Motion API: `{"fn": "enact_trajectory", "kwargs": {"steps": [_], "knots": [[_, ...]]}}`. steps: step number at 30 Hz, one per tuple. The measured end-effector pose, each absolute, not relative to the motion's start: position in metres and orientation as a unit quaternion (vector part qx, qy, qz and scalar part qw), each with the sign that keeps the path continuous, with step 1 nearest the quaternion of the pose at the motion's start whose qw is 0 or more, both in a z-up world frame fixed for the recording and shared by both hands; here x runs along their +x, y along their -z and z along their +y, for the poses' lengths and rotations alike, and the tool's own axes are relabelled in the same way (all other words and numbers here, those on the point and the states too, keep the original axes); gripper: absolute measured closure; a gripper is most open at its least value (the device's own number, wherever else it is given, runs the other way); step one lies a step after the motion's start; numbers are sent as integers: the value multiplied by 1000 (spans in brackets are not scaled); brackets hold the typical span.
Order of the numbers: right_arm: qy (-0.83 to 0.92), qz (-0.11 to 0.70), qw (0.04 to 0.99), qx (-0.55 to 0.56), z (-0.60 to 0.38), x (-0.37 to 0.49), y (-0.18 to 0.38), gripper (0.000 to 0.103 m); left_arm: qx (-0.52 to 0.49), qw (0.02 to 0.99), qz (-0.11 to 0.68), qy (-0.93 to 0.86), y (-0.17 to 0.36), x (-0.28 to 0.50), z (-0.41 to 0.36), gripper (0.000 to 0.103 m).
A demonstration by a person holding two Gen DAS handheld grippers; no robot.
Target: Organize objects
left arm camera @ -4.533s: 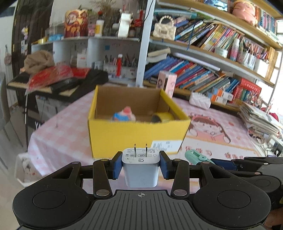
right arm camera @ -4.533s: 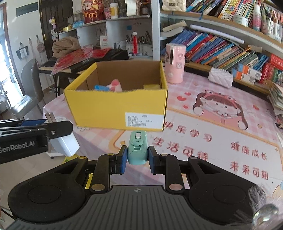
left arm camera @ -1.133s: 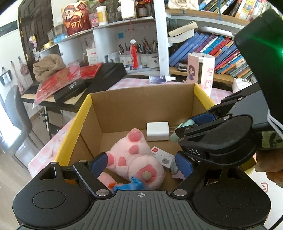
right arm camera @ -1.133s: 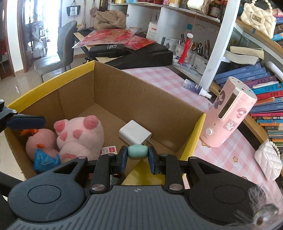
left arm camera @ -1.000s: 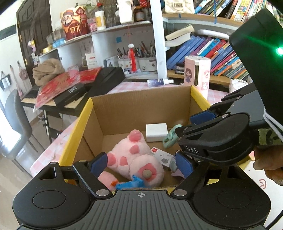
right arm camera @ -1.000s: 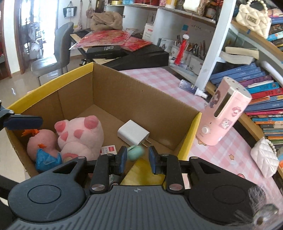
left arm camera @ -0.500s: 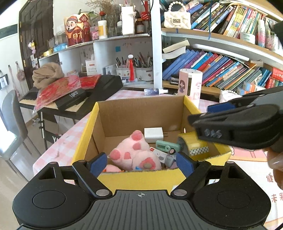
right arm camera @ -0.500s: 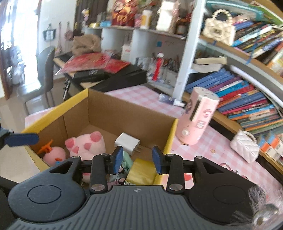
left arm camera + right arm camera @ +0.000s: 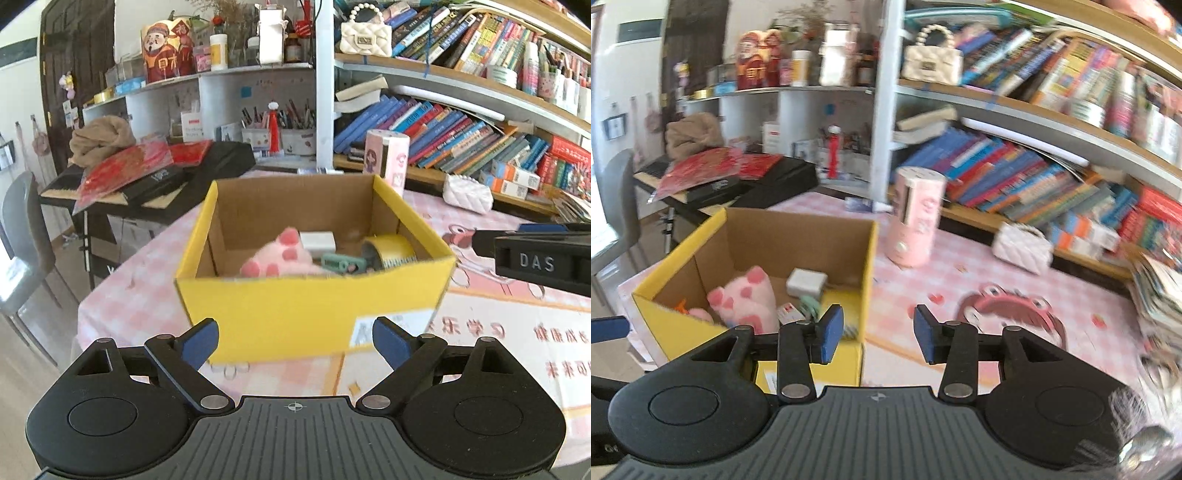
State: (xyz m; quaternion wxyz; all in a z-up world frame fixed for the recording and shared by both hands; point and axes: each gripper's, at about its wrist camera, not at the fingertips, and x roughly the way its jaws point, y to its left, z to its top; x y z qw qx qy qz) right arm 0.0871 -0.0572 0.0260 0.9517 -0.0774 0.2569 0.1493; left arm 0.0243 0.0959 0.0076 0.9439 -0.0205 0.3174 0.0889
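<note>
A yellow cardboard box stands on the pink table. Inside it lie a pink plush toy, a white charger, a teal clip-like object and a yellow tape roll. My left gripper is open and empty, in front of and apart from the box. My right gripper is open and empty, by the box's right front corner. The box, plush, charger and teal object also show in the right wrist view. The right gripper shows in the left wrist view.
A pink cylindrical device and a white quilted purse stand behind the box on the table. Bookshelves fill the back. A black keyboard with red packets and a grey chair are at the left.
Both grippers have drawn back and up from the box. The right gripper let go of the teal object, which now lies inside the box, and its jaws have opened wider.
</note>
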Motion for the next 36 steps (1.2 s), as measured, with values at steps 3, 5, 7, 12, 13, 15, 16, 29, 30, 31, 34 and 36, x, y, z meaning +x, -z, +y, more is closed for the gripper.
{"fn": "enact_trajectory", "kwargs": {"steps": [3, 5, 7, 12, 13, 15, 16, 29, 30, 31, 34, 36], "knots": [[-124, 263, 955, -65, -65, 63, -20, 51, -18, 944, 319, -87, -5, 9, 93, 7], [-109, 269, 955, -59, -69, 49, -14, 48, -17, 945, 316, -86, -4, 0, 91, 5], [-92, 278, 955, -52, -73, 34, -8, 47, -14, 945, 316, -86, -2, -7, 90, 5], [-50, 288, 955, -48, -83, 3, 4, 33, -15, 942, 323, -85, 1, -17, 87, 4], [-44, 290, 955, -47, -87, -1, 6, 31, -18, 942, 324, -81, 1, -18, 86, 4], [-31, 295, 954, -44, -93, -9, 10, 30, -19, 942, 327, -70, 1, -19, 82, 4], [-25, 298, 953, -42, -96, -10, 11, 30, -17, 942, 329, -64, 1, -19, 79, 3], [18, 320, 947, -33, -123, -24, 17, 17, 1, 954, 299, -32, -11, -25, 42, 2], [14, 323, 946, -34, -124, -24, 17, 17, 1, 954, 297, -28, -11, -26, 40, 2], [9, 325, 945, -33, -123, -25, 17, 17, 3, 955, 295, -27, -12, -27, 38, 2], [-3, 327, 944, -40, -121, -25, 17, 15, 9, 958, 285, -24, -13, -28, 32, 2], [-12, 325, 945, -42, -121, -27, 17, 14, 11, 959, 281, -19, -14, -29, 28, 2]]}}
